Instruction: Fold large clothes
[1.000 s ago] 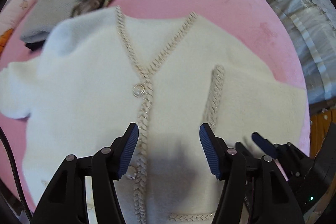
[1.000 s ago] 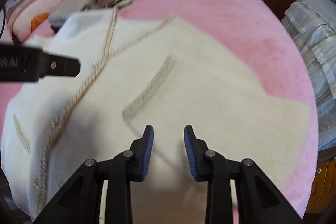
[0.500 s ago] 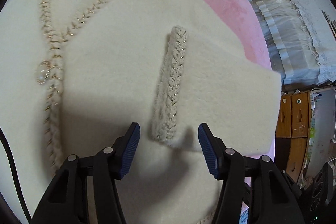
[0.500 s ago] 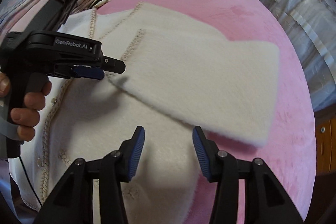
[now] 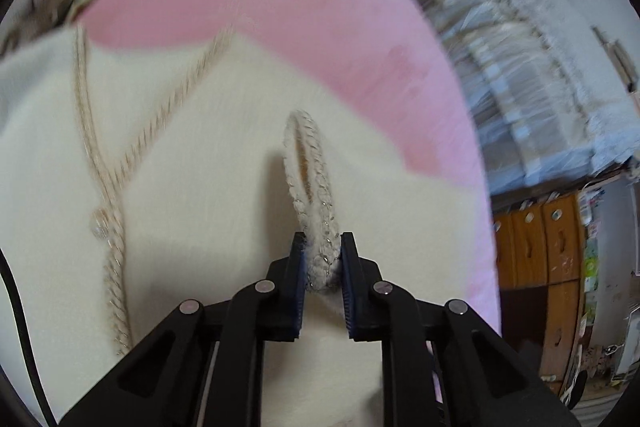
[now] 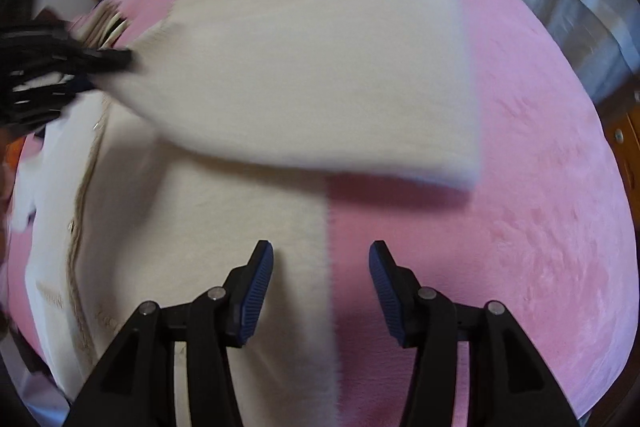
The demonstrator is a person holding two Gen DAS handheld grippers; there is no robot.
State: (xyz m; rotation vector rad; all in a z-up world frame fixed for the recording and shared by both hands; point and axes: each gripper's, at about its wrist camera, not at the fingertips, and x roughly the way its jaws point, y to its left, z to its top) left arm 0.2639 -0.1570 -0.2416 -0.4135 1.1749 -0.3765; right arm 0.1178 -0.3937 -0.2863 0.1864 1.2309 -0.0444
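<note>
Both grippers look like the same build: matte black plastic linkage arms with triangular cutouts, and round silver screws at each pivot. The left gripper (image 5: 322, 259) has dark blue ribbed pads on its fingers (image 5: 297, 291), plus a thin black cable (image 5: 20, 331) curving along the left edge. The right gripper (image 6: 321, 293) has the same blue ridged fingers (image 6: 256, 297) on black arms.

Your cardigan (image 5: 208, 163) is fuzzy, matt cream cloth, edged in twisted braid trim (image 5: 316, 195) with glinting metallic threads. The bed cover (image 6: 540, 227) beneath is pink plush, matt and short-napped. Your left tongs (image 5: 323, 259) and right tongs (image 6: 321, 291) are matt black plastic with ribbed blue pads (image 6: 256, 299) and bright metal rivets. The drawers (image 5: 536, 247) at right of the frame are glossy orange wood.
</note>
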